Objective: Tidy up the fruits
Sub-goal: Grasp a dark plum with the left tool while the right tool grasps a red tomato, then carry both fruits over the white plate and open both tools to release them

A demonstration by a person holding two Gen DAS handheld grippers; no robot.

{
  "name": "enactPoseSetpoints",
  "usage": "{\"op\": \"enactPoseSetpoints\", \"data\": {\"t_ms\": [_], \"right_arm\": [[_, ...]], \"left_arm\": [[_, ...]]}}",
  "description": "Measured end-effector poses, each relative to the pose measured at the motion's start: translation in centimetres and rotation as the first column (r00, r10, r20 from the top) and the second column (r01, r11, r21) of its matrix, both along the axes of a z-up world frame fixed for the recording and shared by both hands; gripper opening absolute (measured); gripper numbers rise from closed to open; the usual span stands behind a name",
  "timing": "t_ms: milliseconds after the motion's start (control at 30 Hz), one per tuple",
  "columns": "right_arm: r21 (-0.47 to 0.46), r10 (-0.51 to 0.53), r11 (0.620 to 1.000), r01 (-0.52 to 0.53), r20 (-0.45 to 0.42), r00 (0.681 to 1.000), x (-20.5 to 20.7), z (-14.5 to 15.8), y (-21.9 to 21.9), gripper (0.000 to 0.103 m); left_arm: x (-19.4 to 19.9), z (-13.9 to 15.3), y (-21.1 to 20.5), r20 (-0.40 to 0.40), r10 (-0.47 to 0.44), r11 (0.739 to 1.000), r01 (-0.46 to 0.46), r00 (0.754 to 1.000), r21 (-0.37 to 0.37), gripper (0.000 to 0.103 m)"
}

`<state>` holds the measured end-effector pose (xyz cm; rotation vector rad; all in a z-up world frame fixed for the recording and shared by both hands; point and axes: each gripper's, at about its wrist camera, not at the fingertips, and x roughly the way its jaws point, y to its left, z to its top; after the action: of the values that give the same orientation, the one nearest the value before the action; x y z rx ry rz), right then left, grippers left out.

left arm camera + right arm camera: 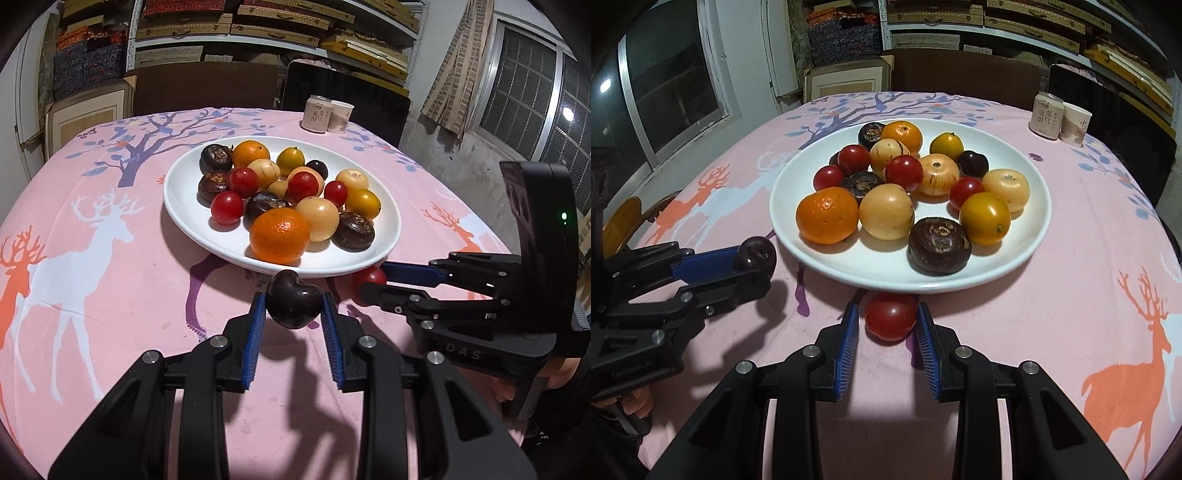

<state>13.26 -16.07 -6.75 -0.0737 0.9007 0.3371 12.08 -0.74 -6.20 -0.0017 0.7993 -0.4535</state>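
Nearly done: most fruits heaped on white plate (1015,266) ahead. Left hand-held gripper (293,306) clamped on dark cherry (293,304); right hand-held gripper (888,317) closing around red tomato (891,315), grip unclear. Both left to add.

Both grippers: black plastic linkage arms, silver round screws, blue ribbed pads (256,343). Right gripper (373,278) body has grey "DAS" lettering, green LED; skin visible behind it.
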Motion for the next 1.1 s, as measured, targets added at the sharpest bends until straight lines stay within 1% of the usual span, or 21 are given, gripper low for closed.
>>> {"op": "enactPoseSetpoints", "data": {"t_ms": [267, 300, 400, 600, 833, 967, 1033, 1100], "right_arm": [[-0.031, -0.012, 0.999, 0.012, -0.016, 1.0, 0.8, -0.7, 0.3, 0.036], [-0.032, -0.011, 0.999, 0.01, -0.016, 1.0, 0.9, -0.9, 0.3, 0.033], [-0.056, -0.001, 0.998, 0.001, 0.009, 1.0, 0.4, -1.1, 0.7, 0.029], [0.018, -0.006, 1.0, 0.006, -0.002, 1.0, -1.1, -0.4, -0.6, 0.029], [0.082, -0.053, 0.995, 0.052, 0.009, 0.999, -3.9, 0.7, -3.7, 0.029], [0.099, -0.086, 0.992, 0.084, 0.023, 0.996, -4.6, 2.0, -5.7, 0.029], [0.116, -0.089, 0.99, 0.085, 0.031, 0.996, -4.3, 3.1, -6.3, 0.029], [0.115, -0.083, 0.99, 0.076, 0.061, 0.995, -4.0, 4.8, -6.5, 0.029]], "left_arm": [[0.1, -0.3, -0.5, -0.008, -0.005, 1.0, 0.005, 1.0, 0.018, 0.03], [0.1, -0.3, -0.5, -0.007, -0.006, 1.0, 0.006, 1.0, 0.018, 0.03], [0.1, -0.3, -0.5, -0.008, -0.004, 1.0, 0.004, 1.0, 0.018, 0.03], [0.0, -0.3, -0.4, -0.003, -0.001, 1.0, 0.001, 1.0, 0.021, 0.03], [-0.8, 0.1, -0.4, 0.01, -0.001, 1.0, 0.001, 1.0, 0.019, 0.03], [-1.4, 1.4, -0.7, 0.024, -0.022, 1.0, 0.022, 0.999, 0.013, 0.03], [-1.4, 2.8, -0.9, 0.054, -0.028, 1.0, 0.027, 0.998, 0.015, 0.03], [-1.1, 4.3, -1.1, 0.085, -0.03, 0.999, 0.028, 0.996, 0.025, 0.03]]}}
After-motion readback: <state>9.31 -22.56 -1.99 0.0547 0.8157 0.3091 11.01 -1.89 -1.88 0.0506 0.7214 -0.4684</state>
